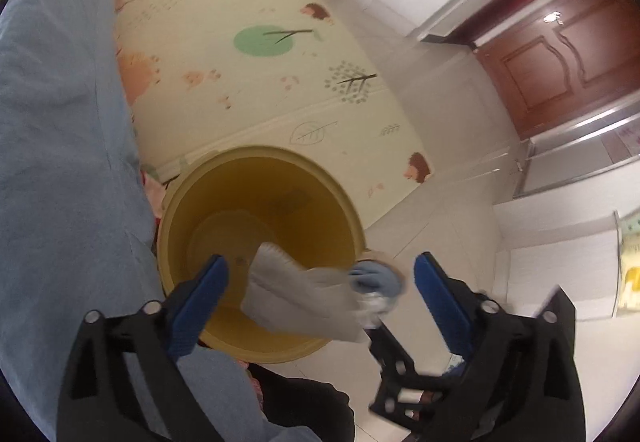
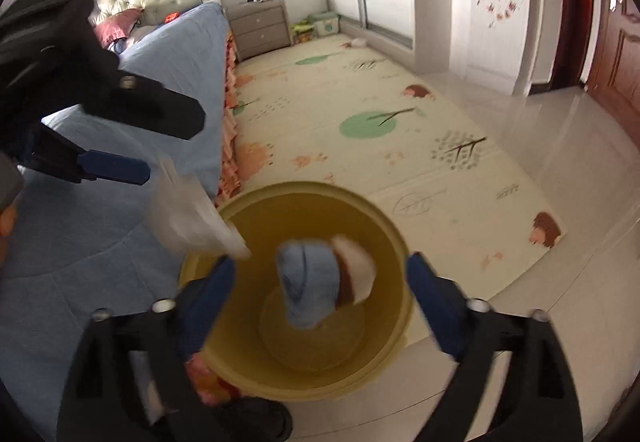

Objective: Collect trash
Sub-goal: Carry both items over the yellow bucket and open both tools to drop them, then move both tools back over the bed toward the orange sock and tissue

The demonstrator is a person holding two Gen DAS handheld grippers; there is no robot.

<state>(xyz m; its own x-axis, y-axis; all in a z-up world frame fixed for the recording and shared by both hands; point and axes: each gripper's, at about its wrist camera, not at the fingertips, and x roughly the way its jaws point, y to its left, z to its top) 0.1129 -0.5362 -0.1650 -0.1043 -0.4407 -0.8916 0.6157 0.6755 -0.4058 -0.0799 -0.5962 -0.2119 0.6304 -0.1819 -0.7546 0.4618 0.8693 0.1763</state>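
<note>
A yellow round bin (image 2: 304, 190) stands on the floor beside the bed. My right gripper (image 2: 320, 262) hangs open above it. A crumpled blue, white and brown piece of trash (image 2: 320, 282) is blurred in the air between the pads, touching neither. In the left wrist view my left gripper (image 1: 320, 278) is open over the bin (image 1: 256, 157). A pale grey wrapper (image 1: 296, 298) floats loose between its fingers, with the blue trash (image 1: 376, 282) to its right. The right wrist view shows that wrapper (image 2: 192, 217) at the bin's left rim, under the left gripper's fingers (image 2: 116, 167).
A bed with a blue cover (image 2: 120, 250) runs along the left, right against the bin. A patterned play mat (image 2: 360, 101) lies beyond the bin, pale floor tiles (image 2: 540, 282) to the right. A grey nightstand (image 2: 262, 25) and a brown door (image 1: 560, 61) stand farther off.
</note>
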